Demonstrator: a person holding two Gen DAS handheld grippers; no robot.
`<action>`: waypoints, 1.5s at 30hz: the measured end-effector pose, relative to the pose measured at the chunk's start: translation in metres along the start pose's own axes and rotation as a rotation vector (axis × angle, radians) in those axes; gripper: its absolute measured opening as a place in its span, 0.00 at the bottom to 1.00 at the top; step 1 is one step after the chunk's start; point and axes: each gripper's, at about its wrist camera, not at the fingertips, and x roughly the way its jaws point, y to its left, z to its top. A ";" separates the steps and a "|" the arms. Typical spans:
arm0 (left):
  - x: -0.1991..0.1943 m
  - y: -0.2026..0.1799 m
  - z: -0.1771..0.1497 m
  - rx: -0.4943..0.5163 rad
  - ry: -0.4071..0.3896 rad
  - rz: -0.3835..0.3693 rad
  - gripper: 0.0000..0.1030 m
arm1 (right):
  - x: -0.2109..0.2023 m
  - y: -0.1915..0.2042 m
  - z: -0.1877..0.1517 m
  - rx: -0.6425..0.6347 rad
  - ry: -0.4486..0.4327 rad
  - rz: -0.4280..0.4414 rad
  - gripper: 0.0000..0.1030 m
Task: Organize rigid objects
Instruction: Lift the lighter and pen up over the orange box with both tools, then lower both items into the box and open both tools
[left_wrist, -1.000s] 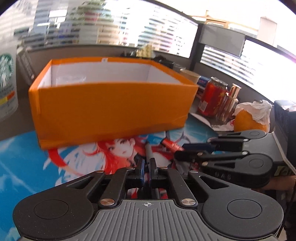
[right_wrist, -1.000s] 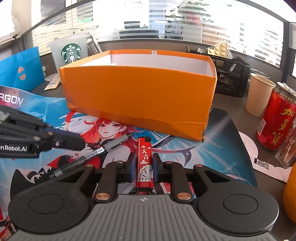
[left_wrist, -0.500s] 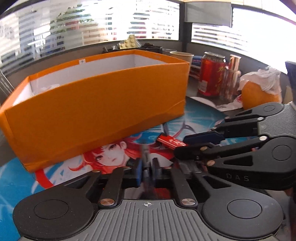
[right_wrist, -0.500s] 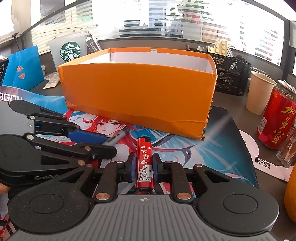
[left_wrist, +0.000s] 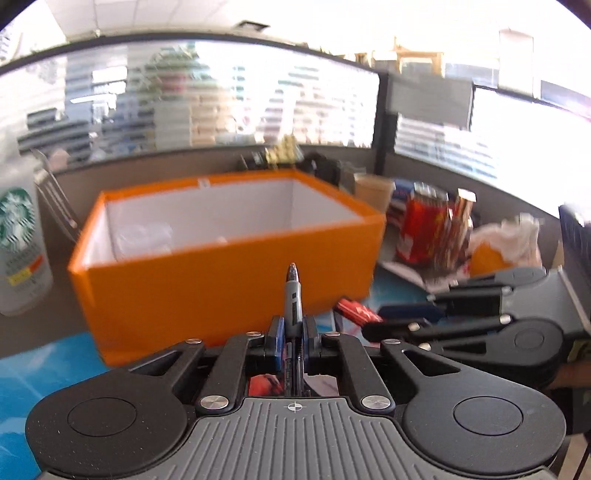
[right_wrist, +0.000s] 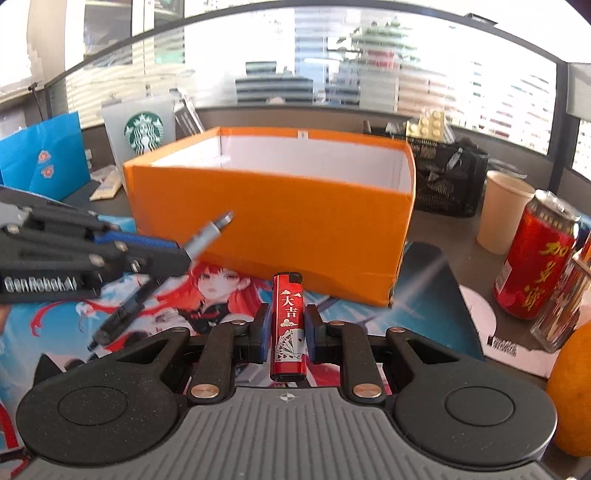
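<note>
In front of orange box (left_wrist: 229, 280): your left gripper (left_wrist: 293, 332) clamps pen (left_wrist: 293, 295), lifted off mat; right gripper (right_wrist: 286, 328) grips red lighter (right_wrist: 287, 325). Next: carry both over rim, release inside.

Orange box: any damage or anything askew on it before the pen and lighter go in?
The orange box has a crumpled, torn lower right front corner, seen from the right wrist. Otherwise it sits flat and open.

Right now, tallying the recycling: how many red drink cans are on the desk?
1: the red can stands right of the orange box, beside a paper cup. Clutter may hide others.
</note>
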 end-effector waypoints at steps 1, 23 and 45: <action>-0.005 0.002 0.003 -0.003 -0.015 0.004 0.07 | -0.002 0.001 0.002 -0.003 -0.009 0.001 0.17; -0.034 0.016 0.059 0.010 -0.132 0.059 0.07 | -0.027 0.024 0.067 -0.071 -0.182 0.023 0.17; 0.013 0.046 0.125 -0.003 -0.153 0.087 0.07 | 0.019 -0.011 0.146 -0.062 -0.191 -0.006 0.17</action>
